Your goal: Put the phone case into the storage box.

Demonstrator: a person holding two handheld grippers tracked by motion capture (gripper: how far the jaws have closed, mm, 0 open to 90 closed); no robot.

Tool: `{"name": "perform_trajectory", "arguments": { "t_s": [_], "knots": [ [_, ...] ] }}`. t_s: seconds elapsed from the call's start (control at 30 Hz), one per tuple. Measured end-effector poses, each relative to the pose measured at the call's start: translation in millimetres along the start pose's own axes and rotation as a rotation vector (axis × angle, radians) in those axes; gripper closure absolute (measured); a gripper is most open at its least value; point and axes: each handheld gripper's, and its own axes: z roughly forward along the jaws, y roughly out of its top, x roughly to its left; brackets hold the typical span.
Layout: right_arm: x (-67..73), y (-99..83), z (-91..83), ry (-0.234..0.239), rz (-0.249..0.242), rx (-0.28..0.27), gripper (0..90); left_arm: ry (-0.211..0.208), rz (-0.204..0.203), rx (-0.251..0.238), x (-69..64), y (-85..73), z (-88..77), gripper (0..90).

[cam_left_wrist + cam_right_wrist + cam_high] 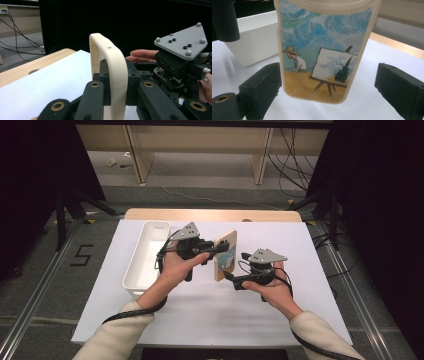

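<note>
A cream phone case (225, 254) with a painted scene of a painter at an easel is held upright above the table, edge-on in the left gripper view (110, 62). My left gripper (215, 251) is shut on it, jaws pressed to both faces (116, 77). My right gripper (239, 270) faces the case from the right and stands open. In the right gripper view the painted face (324, 50) hangs between the jaws of that gripper (329, 90); the left jaw is close beside the case's edge and the right jaw is well apart.
A white oblong tray (135, 265) lies at the table's left, seen behind the case (254, 37). A white sheet (210, 315) covers the table, with a wooden edge (210, 214) at the back. Cables lie on the floor beyond.
</note>
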Motion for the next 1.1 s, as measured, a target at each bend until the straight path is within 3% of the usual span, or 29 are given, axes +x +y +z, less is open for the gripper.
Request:
{"name": "perform_trajectory", "arguments": {
  "t_s": [0.87, 1.1],
  "knots": [
    [-3.4, -5.5, 1.7, 0.039, -0.003, 0.028, 15.4, -0.081, 0.049, 0.009, 0.9, 1.2, -0.9, 79.8],
    [-3.8, -7.3, 3.2, 0.069, -0.011, 0.035, 15.6, -0.106, 0.055, 0.002, 0.3, 2.7, -1.6, 79.8]
  ]
}}
